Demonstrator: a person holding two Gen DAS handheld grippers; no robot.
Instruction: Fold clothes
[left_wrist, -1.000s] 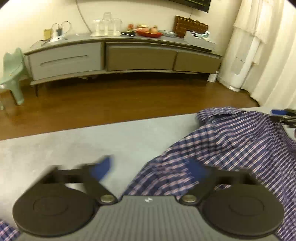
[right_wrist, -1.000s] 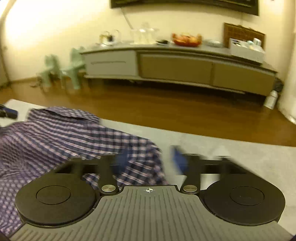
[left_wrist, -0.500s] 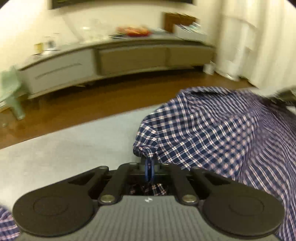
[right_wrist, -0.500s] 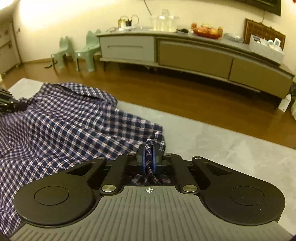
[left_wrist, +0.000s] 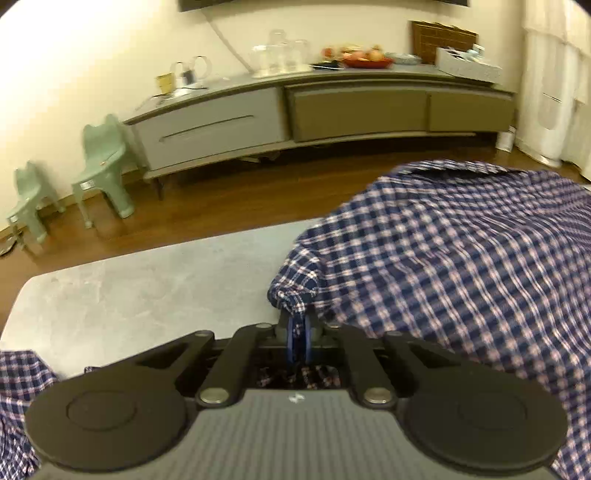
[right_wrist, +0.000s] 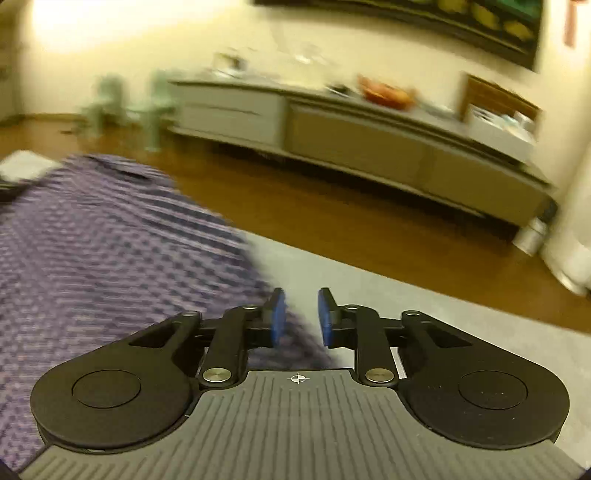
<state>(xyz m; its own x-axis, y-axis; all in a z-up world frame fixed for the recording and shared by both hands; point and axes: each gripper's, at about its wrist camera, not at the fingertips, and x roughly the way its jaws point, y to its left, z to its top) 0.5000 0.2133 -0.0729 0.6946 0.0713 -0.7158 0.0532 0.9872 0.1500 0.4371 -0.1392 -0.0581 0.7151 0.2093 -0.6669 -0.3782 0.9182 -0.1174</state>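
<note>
From the left wrist view, the left gripper (left_wrist: 298, 338) pinches a bunched corner of the plaid shirt (left_wrist: 461, 266) between its 2 blue pads, though the jaws are easing apart; the rest drapes rightward over the grey table (left_wrist: 147, 288), apparently lifted for a fold.

From the right wrist view, blurred, the right gripper (right_wrist: 298, 317) is opening, its pads clear of cloth. The shirt (right_wrist: 110, 251) lies left of and beneath it on the table (right_wrist: 424, 295).
</note>
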